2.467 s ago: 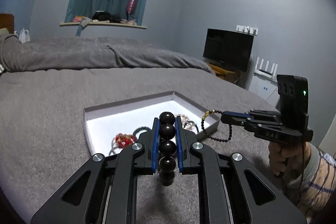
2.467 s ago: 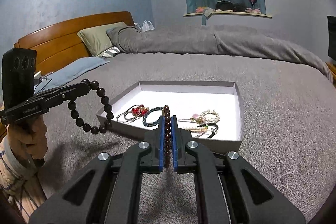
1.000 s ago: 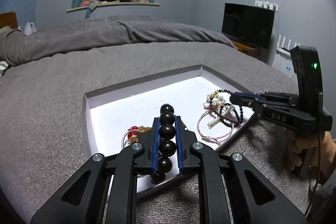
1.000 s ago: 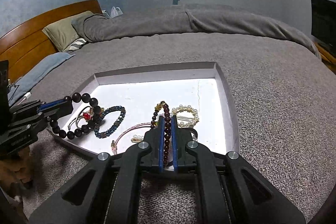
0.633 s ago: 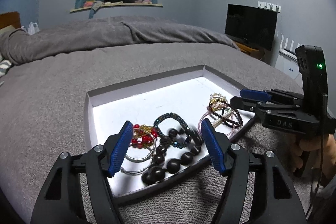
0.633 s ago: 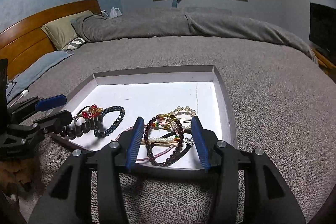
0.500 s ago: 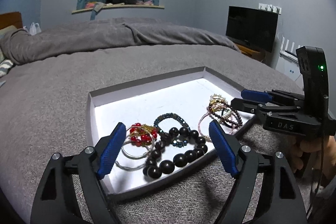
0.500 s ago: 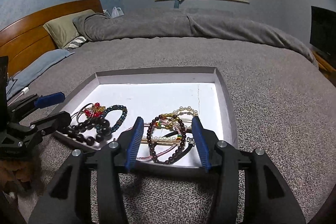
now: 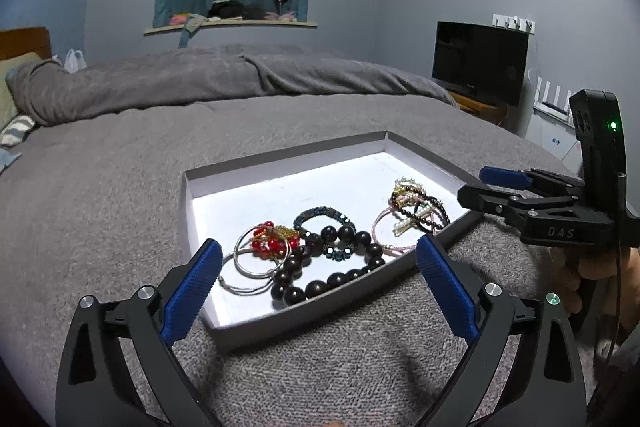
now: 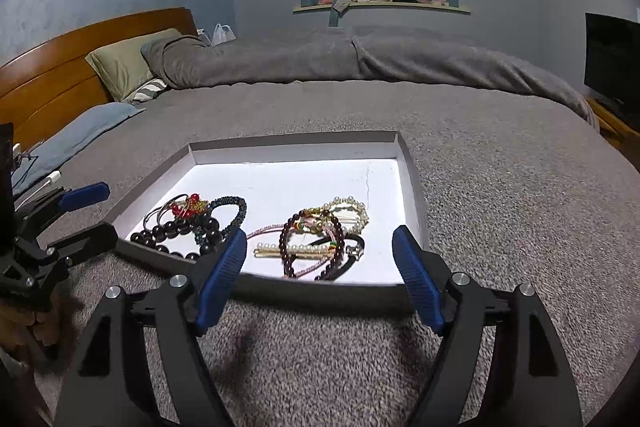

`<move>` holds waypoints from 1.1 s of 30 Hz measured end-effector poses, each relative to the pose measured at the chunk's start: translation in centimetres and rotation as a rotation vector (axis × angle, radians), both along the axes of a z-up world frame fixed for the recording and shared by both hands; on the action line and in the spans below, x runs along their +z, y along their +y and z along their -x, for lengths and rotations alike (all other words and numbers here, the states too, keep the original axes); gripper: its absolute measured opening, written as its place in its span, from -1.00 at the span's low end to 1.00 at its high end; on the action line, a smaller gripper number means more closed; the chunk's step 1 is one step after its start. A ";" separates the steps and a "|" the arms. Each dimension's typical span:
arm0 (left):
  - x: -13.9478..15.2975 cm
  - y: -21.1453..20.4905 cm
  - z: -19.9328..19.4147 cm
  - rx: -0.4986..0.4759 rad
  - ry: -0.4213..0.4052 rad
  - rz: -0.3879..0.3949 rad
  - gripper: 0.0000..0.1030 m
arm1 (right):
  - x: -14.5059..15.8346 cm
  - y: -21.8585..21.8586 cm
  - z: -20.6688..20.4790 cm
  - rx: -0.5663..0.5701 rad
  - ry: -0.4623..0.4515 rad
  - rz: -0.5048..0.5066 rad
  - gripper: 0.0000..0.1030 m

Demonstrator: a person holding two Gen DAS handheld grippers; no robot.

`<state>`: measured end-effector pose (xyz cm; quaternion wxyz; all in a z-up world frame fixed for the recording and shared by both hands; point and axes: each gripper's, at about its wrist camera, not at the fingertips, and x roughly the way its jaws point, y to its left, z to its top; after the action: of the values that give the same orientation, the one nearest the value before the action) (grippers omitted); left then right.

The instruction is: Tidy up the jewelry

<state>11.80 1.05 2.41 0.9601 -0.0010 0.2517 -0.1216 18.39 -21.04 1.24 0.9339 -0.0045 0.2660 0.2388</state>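
Black wooden beads (image 9: pixel 332 267) now lie loose in the tray (image 9: pixel 188 195), at its near-left corner, overlapping the teal bracelet (image 9: pixel 320 217) and touching the red-bead bangles (image 9: pixel 266 247); the garnet strand (image 10: pixel 310 243) lies at the tray's near-right, tangled over a pearl clip (image 10: pixel 296 250) and pearl bracelet (image 10: pixel 348 209); tray sits on the grey bed (image 10: pixel 500 195).

Left gripper (image 9: pixel 320 283): blue fingers (image 9: pixel 192 291) spread wide, holding nothing, hovering just short of the tray's near edge. Right gripper (image 10: pixel 320 275): fingers (image 10: pixel 416 283) likewise wide and empty, same side of the tray.

Change: 2.5 s ago each gripper was clamped on its strand, well clear of the tray; by 1.0 s ago both were over it, still pinched; by 0.6 s ago both had opened and the strands dropped. Since then the fingers have widened further and both grippers have drawn back slightly.

Reading: both pieces are delivered; no jewelry shows on the bedding in either view, so the gathering looks near done or done; pieces lie heaped and overlapping, so untangling may remain if order within the tray matters.
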 end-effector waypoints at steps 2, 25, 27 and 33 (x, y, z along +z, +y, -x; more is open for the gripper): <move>0.0 0.1 0.4 0.008 -0.007 0.003 0.88 | 0.1 -0.2 0.6 0.002 -0.006 0.003 0.52; -0.9 0.4 4.2 0.161 -0.029 0.035 0.90 | -0.5 -2.6 5.3 0.041 -0.044 -0.030 0.86; -1.0 0.4 4.2 0.171 -0.025 0.031 0.90 | -0.4 -2.8 5.6 0.033 -0.056 -0.035 0.86; -1.1 0.0 4.6 0.173 -0.034 0.009 0.90 | -0.4 -3.2 5.9 0.027 -0.068 -0.042 0.89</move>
<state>7.20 1.04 1.30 0.9712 -0.0251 0.2335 -0.0392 12.44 -24.20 0.83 0.9390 0.0032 0.2290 0.2566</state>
